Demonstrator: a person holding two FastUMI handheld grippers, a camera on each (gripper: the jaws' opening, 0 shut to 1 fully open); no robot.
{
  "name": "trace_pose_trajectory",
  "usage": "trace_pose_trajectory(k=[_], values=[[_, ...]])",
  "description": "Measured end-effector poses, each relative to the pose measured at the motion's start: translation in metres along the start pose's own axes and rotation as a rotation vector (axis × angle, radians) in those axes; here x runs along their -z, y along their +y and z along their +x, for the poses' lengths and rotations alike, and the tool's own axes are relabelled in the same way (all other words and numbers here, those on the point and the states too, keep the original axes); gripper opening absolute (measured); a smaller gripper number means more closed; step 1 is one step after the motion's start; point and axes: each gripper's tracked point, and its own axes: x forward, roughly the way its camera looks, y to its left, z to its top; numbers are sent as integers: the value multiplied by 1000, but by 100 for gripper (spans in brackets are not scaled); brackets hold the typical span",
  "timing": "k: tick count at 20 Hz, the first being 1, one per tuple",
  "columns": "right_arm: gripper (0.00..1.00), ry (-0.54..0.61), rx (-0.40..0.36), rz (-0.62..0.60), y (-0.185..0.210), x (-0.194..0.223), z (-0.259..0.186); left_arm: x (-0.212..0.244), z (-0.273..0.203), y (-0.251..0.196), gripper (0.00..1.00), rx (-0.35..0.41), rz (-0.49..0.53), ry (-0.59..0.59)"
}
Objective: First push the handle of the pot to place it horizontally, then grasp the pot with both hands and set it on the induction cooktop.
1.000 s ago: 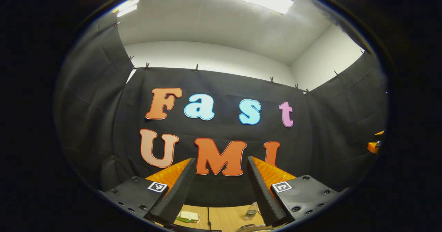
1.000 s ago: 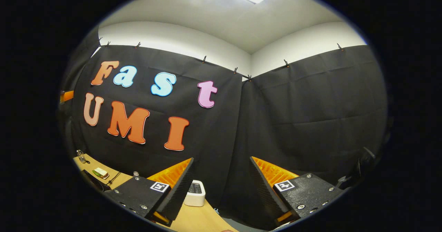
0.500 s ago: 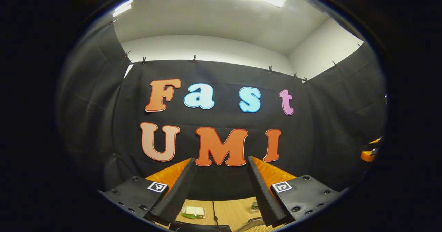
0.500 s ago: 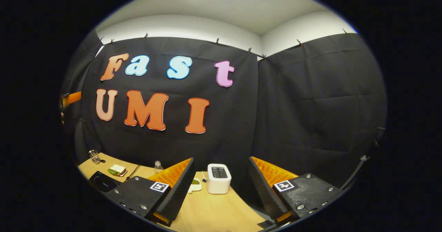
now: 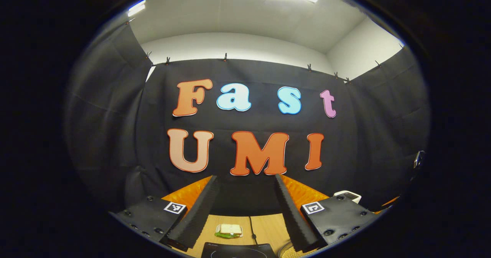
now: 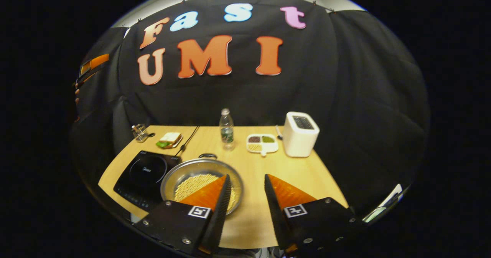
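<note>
In the right gripper view a silver pot [image 6: 199, 175] holding pale beans stands on the wooden table [image 6: 291, 173], just right of the black induction cooktop [image 6: 144, 173]. A loop handle [image 6: 207, 156] shows at the pot's far rim. My right gripper [image 6: 246, 178] hovers open above the table's near side, its left finger overlapping the pot's near right part. In the left gripper view my left gripper [image 5: 244, 177] is open and aimed at the booth wall, high above the cooktop [image 5: 238, 250]. A bit of the pot's rim [image 5: 285, 251] peeks beside its right finger.
Along the table's back stand a glass [image 6: 140, 132], a sandwich on a plate [image 6: 168, 139], a cable [image 6: 188, 141], a water bottle [image 6: 226, 129], a divided dish [image 6: 262, 143] and a white toaster [image 6: 301, 133]. The sandwich [image 5: 229, 230] lies between the left fingers.
The right gripper view has tipped sharply down, bringing the whole table, pot and cooktop into sight, and its jaws have narrowed somewhat. The left gripper view has tipped down slightly.
</note>
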Motion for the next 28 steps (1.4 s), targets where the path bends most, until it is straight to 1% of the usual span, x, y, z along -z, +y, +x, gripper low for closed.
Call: trace_pose_trajectory(k=[2,3,4,5,6,7,8,9,10,11,12,13,14,15,16,20,22,25,28], values=[[40,73,-36,-12,25,28,9,7,-3,16,92,-17,14,20],[32,106,-55,-21,37,39,12,11,-4,22,97,-26,21,30],[22,137,-73,-31,50,49,14,16,-6,29,92,-34,25,39],[18,167,-94,-39,63,61,16,21,-7,35,95,-41,26,49],[11,197,-112,-41,75,70,18,24,-9,41,95,-46,26,57],[7,225,-135,-42,89,77,18,28,-11,47,95,-53,27,65],[1,251,-157,-42,100,85,19,32,-12,54,94,-59,27,73],[0,280,-182,-43,111,93,18,35,-12,60,92,-65,24,78],[0,308,-199,-48,122,103,17,38,-13,65,95,-69,19,84],[0,333,-218,-58,131,112,14,41,-14,69,94,-73,13,88],[0,357,-227,-71,140,120,14,45,-16,73,92,-76,6,93],[0,378,-234,-79,146,129,13,47,-18,79,94,-80,1,98],[0,394,-239,-82,152,134,14,51,-20,84,95,-84,-2,103],[0,415,-245,-78,157,140,15,54,-20,88,92,-88,-5,108],[0,434,-246,-74,162,146,16,57,-21,91,95,-91,-7,114],[0,526,-247,-67,171,173,24,62,-30,104,95,-104,-9,126],[0,569,-246,-36,175,184,31,64,-34,109,95,-113,-7,134],[0,620,-226,1,171,190,37,69,-37,114,94,-126,3,149],[0,647,-250,66,175,189,41,73,-37,109,94,-132,25,164]])
